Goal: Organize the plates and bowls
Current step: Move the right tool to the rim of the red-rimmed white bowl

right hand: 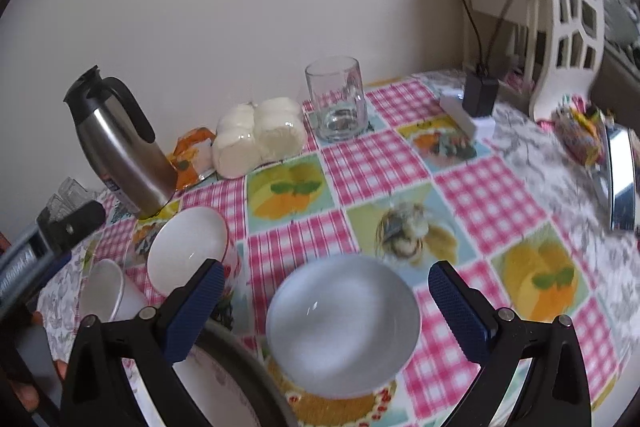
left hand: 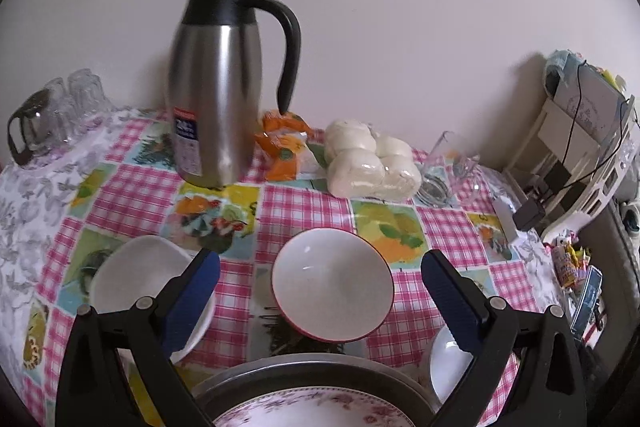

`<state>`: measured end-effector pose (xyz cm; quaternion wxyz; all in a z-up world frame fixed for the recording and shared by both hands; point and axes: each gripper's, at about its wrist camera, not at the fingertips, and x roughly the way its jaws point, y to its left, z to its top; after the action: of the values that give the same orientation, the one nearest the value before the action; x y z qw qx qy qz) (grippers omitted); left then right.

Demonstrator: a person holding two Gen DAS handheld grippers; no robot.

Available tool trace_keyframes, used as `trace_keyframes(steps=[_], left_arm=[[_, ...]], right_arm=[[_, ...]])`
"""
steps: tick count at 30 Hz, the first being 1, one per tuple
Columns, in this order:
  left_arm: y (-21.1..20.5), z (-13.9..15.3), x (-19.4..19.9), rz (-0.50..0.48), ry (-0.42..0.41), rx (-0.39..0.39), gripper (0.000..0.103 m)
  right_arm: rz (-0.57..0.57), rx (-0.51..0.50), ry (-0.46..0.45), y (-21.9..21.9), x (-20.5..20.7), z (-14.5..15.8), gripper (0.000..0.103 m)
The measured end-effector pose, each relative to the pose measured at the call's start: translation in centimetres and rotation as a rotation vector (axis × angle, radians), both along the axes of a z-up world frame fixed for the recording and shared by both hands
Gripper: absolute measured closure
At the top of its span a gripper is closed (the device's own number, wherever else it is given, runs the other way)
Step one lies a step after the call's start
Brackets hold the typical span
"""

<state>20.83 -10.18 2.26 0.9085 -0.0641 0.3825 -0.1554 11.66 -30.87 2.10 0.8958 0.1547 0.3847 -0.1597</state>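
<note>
In the left wrist view my left gripper [left hand: 322,261] is open, its blue fingers either side of a red-rimmed white bowl [left hand: 332,287] that stands upright on the checked tablecloth. A white squarish bowl [left hand: 136,275] lies behind the left finger, and a small white bowl [left hand: 448,363] sits by the right finger. A floral plate [left hand: 312,413] rests in a round metal tray [left hand: 304,373] below. My right gripper [right hand: 326,269] is open above a plain white bowl [right hand: 342,323]. The red-rimmed bowl [right hand: 188,247], the squarish bowl [right hand: 102,291] and the floral plate [right hand: 212,387] lie to its left.
A steel thermos jug [left hand: 220,99], an orange packet [left hand: 284,143] and wrapped white buns [left hand: 368,163] stand along the wall. A glass mug [right hand: 338,99], a black charger [right hand: 480,95], a white rack [right hand: 568,11] and sweets [right hand: 580,135] sit at the right. Upturned glasses [left hand: 68,107] stand far left.
</note>
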Motion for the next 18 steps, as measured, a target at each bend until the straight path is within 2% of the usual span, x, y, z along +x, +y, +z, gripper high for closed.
trace_keyframes(steps=[8, 15, 18], left_arm=[[-1.0, -1.6, 1.5, -0.009, 0.048, 0.055, 0.003], [0.6, -3.4, 3.6, -0.009, 0.124, -0.022, 0.004], [1.1, -3.6, 4.2, -0.018, 0.138, -0.050, 0.004]], right_arm=[[0.069, -0.024, 0.065, 0.3, 3.7, -0.4, 0.000], [0.106, 0.054, 0.118, 0.2, 6.3, -1.9, 0.000], [0.129, 0.048, 0.117, 0.6, 7.1, -2.1, 0.000]])
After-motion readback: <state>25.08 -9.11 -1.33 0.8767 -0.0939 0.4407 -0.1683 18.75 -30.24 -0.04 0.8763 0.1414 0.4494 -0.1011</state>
